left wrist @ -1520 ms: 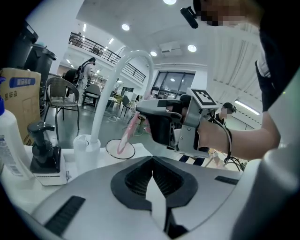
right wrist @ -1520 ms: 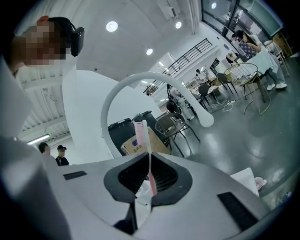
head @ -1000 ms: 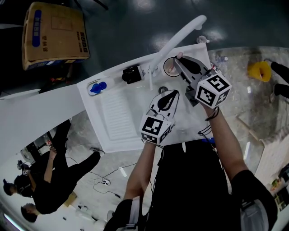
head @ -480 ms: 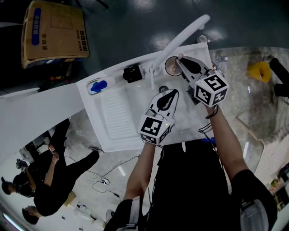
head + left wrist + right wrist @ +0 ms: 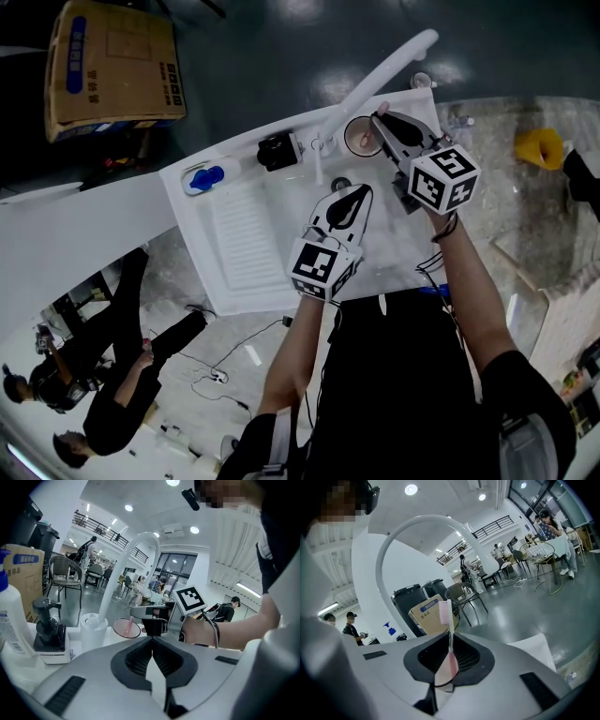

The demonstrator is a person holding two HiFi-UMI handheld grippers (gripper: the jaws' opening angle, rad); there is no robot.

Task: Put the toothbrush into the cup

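A pink toothbrush (image 5: 449, 620) stands upright between the jaws of my right gripper (image 5: 450, 641), bristles up, and the jaws are shut on its handle. In the head view my right gripper (image 5: 379, 119) hovers right at the rim of the clear cup (image 5: 355, 139), which stands on the sink's back ledge beside the faucet. The left gripper view shows the cup (image 5: 125, 628) under the right gripper, with a pink streak inside it. My left gripper (image 5: 360, 193) is shut with nothing in it and rests over the basin, pointing at the cup.
The white sink (image 5: 246, 239) has a ribbed drainboard at left. A tall curved faucet (image 5: 370, 75) rises beside the cup. A black soap pump (image 5: 277, 150) and a blue-capped bottle (image 5: 202, 179) stand on the ledge. A cardboard box (image 5: 112, 66) lies on the floor.
My right gripper has shifted slightly up and right beside the cup, still holding the toothbrush. The left gripper has stayed where it was.
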